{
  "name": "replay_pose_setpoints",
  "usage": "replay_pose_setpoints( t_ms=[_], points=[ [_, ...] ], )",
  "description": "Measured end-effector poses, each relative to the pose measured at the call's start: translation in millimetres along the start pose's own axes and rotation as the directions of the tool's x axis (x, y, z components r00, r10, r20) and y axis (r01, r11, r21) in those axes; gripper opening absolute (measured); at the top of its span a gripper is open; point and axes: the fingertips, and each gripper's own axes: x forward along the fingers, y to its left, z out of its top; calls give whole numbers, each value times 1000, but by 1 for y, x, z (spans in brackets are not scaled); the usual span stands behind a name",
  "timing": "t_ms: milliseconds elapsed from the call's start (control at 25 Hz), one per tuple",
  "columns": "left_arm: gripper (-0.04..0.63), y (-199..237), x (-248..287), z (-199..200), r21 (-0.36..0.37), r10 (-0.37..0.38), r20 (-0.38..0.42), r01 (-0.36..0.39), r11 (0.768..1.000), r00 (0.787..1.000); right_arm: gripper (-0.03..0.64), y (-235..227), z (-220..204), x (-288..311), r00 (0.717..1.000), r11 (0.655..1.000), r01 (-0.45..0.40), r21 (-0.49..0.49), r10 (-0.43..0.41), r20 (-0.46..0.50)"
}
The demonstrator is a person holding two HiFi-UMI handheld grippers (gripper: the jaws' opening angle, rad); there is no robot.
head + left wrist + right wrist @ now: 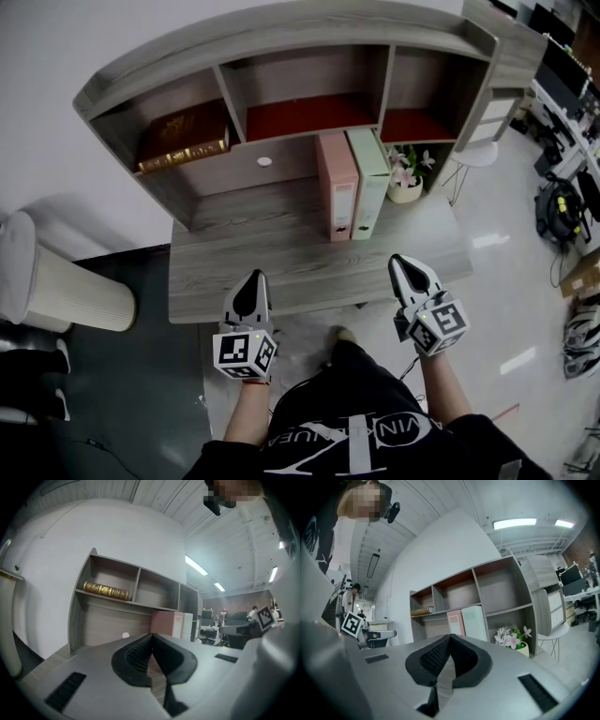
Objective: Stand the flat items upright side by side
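**Two binders upright on the bench, both grippers closed and empty**

Head view: a pink lever-arch binder (337, 187) and a pale green lever-arch binder (368, 183) stand upright, touching side by side. They are at the back of the grey wood-grain bench (281, 272), beneath the grey shelf unit (281, 42). A brown book with gold lettering (183, 138) lies flat in the unit's left compartment. A small pot of pink-and-white flowers (405, 178) sits just right of the green binder. The left gripper (253, 278) and right gripper (406, 264) hover at the bench's near edge, well apart from the binders.

Left gripper view: its black ribbed fingers (133, 656) meet at the tips with nothing between them. The pink binder stands ahead, and the book is higher to the left.

Right gripper view: its fingers (464, 660) are likewise pressed together and empty. Both binders stand ahead, and the flowers are to their right.
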Motion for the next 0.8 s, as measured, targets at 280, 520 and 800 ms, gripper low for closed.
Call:
replay_pose_setpoints(
  t_ms=[280, 520, 800],
  points=[
    [5, 2, 4, -2, -4, -8, -7, 8, 1000, 1000, 9, 4, 0, 3, 1000, 1000, -4, 4, 4, -2],
    [5, 3, 8, -3, -8, -15, -13, 15, 1000, 1000, 9, 3, -1, 5, 1000, 1000, -1, 2, 1, -10],
    [5, 4, 12, -7, -17, -13, -24, 12, 1000, 1000, 9, 6, -1, 8, 1000, 1000, -14, 10, 14, -7]
  ],
)
